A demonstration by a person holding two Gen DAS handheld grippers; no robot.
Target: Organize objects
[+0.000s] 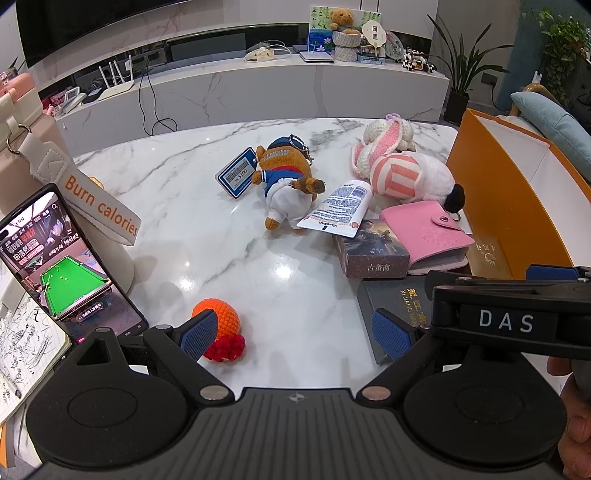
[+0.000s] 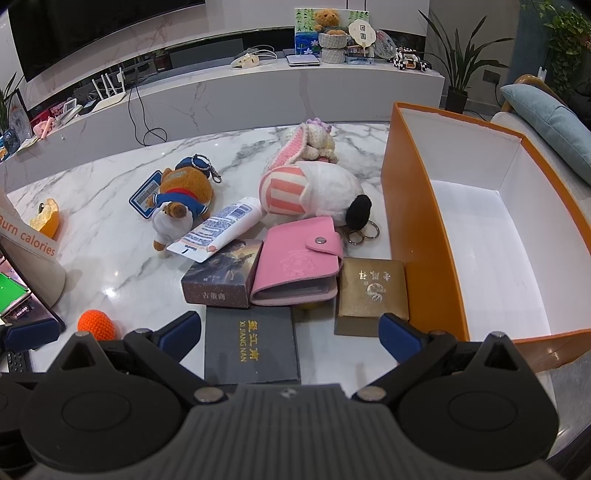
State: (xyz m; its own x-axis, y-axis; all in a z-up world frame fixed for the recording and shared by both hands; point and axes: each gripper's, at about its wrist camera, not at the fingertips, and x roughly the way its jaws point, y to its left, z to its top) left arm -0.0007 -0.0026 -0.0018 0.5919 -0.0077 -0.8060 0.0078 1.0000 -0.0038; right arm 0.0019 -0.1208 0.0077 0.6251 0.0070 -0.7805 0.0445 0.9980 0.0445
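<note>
Beside the clutter, the orange box (image 2: 417, 229) holds nothing.

The white fabric strap (image 1: 99, 206) on the cream bottle reads "Burn calories", the blue-edged price tag (image 1: 236, 176) by the brown plush bear shows "$100", the dark grey box (image 2: 252, 346) bears "XI JIANG NAN", and the black gripper body (image 1: 506, 320) carries "DAS".

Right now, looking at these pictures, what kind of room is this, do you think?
Most likely a home living room. A dark wall-mounted TV hangs above a long marble media console, a cushioned chair stands beside potted plants, and toys and small boxes clutter a marble table.
</note>
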